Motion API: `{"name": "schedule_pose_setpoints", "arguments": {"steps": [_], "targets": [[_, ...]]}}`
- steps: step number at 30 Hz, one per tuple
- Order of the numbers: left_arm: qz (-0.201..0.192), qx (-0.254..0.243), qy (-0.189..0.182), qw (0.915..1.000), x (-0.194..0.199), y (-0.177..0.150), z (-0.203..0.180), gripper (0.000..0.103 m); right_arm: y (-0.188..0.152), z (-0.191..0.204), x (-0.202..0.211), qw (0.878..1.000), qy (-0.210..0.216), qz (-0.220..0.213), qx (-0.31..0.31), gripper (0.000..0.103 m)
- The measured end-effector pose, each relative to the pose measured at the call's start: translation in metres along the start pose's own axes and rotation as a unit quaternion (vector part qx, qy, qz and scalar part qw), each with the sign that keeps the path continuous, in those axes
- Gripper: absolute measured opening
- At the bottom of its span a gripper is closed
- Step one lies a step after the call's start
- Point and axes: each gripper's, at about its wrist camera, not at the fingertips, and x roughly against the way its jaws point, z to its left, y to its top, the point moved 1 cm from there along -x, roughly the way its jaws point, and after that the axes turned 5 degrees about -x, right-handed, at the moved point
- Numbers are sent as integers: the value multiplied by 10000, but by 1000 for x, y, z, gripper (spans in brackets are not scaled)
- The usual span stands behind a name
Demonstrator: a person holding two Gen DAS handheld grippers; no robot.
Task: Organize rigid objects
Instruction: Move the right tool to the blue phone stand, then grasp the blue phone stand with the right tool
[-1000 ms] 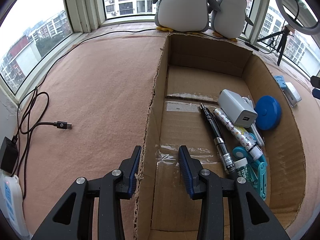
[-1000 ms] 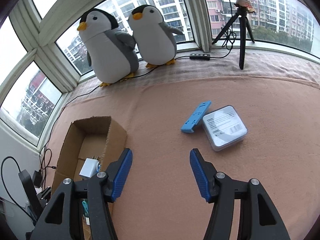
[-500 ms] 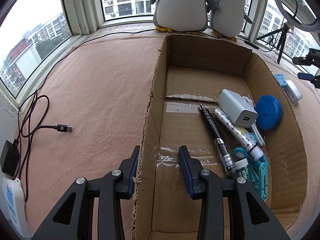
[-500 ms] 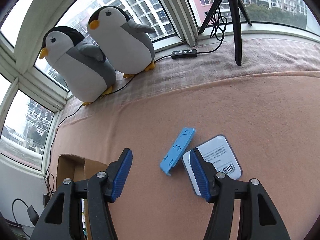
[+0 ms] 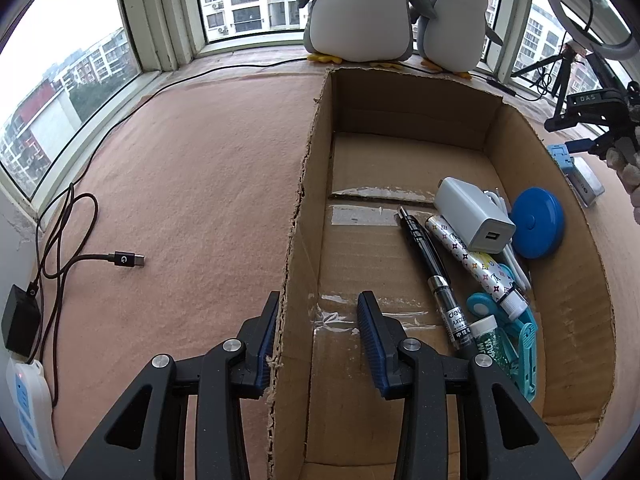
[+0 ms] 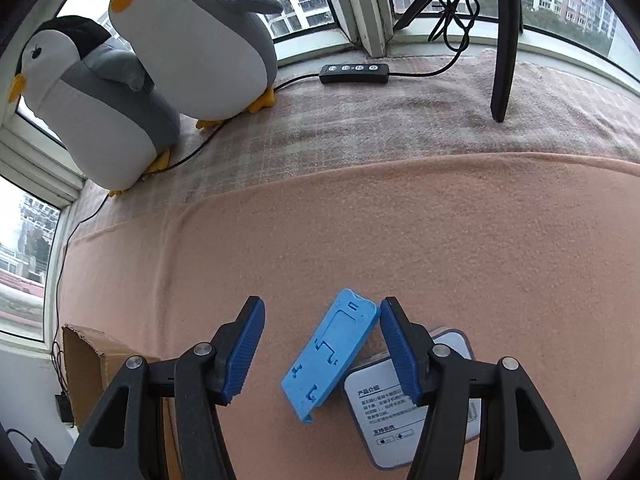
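The left gripper (image 5: 318, 336) straddles the near left wall of the one cardboard box (image 5: 560, 280), its jaws close-set, one pad outside and one inside; whether they pinch the wall cannot be told. Inside the box lie one black pen (image 5: 430, 264), one patterned tube (image 5: 476, 260), one white charger (image 5: 474, 220) and one blue disc (image 5: 536, 224). The right gripper (image 6: 322, 352) hangs half-open over one blue plastic holder (image 6: 332, 356), not gripping it; one white case (image 6: 400, 412) lies beside it. Two plush penguins (image 6: 192, 40) stand by the window.
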Motion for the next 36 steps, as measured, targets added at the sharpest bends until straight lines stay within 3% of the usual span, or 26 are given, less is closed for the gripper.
{"name": "schedule_pose_setpoints", "arguments": {"steps": [7, 15, 23, 36], "targets": [[-19, 8, -33, 10000, 0, -1, 2, 41, -2, 24, 2, 9992, 350, 124, 118, 56], [-29, 30, -59, 10000, -1, -2, 3, 41, -7, 36, -10, 9992, 189, 294, 202, 56], [-35, 38, -58, 10000, -1, -2, 3, 41, -9, 49, -6, 9983, 297, 265, 416, 56], [-44, 31, -71, 10000, -1, -1, 3, 42, -10, 47, -23, 9994, -180, 273, 111, 56]]}}
